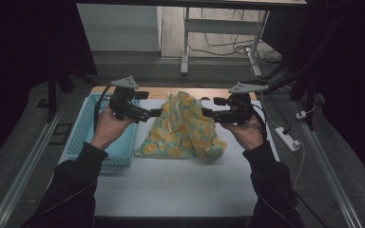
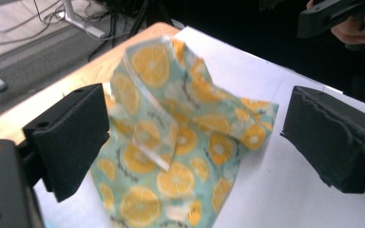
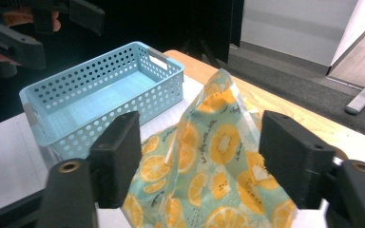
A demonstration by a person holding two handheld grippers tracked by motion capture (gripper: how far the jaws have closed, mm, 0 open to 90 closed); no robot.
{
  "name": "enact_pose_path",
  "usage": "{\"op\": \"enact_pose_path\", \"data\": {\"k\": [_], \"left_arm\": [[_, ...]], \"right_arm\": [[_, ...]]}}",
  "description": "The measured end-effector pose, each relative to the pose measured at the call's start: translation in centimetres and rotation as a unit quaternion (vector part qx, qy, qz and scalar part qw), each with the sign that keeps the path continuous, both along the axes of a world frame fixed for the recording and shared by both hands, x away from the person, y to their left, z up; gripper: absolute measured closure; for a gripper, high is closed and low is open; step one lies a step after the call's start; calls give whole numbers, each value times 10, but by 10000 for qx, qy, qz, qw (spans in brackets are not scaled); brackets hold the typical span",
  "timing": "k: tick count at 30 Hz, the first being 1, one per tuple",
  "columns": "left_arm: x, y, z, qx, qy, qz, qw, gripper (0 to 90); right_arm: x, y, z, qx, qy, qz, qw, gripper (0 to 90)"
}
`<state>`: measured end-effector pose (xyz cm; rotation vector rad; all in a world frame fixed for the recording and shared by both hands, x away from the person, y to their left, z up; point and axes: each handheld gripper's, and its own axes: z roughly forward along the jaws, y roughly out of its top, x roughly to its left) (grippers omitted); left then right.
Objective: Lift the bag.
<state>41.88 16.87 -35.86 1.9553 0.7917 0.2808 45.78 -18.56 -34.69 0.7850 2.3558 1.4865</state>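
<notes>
A teal cloth (image 1: 183,126) printed with orange slices lies crumpled on the white table (image 1: 171,185), one peak standing up at the back. My left gripper (image 1: 156,112) faces it from the left and my right gripper (image 1: 207,113) from the right, both just above it. In the left gripper view the jaws (image 2: 197,128) stand wide apart, the cloth (image 2: 171,142) lying beyond and between them, unpressed. In the right gripper view the jaws (image 3: 206,152) are also apart, and the cloth (image 3: 214,156) rises between them without touching the pads.
A light blue perforated basket (image 1: 83,135) stands empty at the table's left, beside the cloth; its rim (image 3: 100,66) is close to my left hand. A white power strip (image 1: 287,138) lies off the table's right edge. The wooden back edge (image 1: 157,92) borders the floor.
</notes>
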Motion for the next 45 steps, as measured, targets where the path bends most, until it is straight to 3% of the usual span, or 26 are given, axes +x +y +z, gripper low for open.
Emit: {"op": "enact_pose_path", "data": {"k": [9, 18, 23, 34, 45], "left_arm": [[-24, 21, -37, -134, 280, 81, 9995, 16], [-54, 48, -70, -303, 458, 209, 9983, 0], [-72, 59, -82, -311, 512, 222, 9980, 0], [-110, 73, -102, -309, 620, 286, 9972, 0], [-152, 98, -121, -453, 689, 621, 9947, 0]], "right_arm": [[-13, 1, -19, 46, 84, 45, 9999, 198], [-30, -4, -42, -20, 168, -87, 9998, 64], [-40, -8, -54, -169, 229, -154, 9995, 26], [-65, -18, -71, -252, 78, -371, 9990, 0], [-93, -44, -91, -359, 171, -556, 9977, 0]]}}
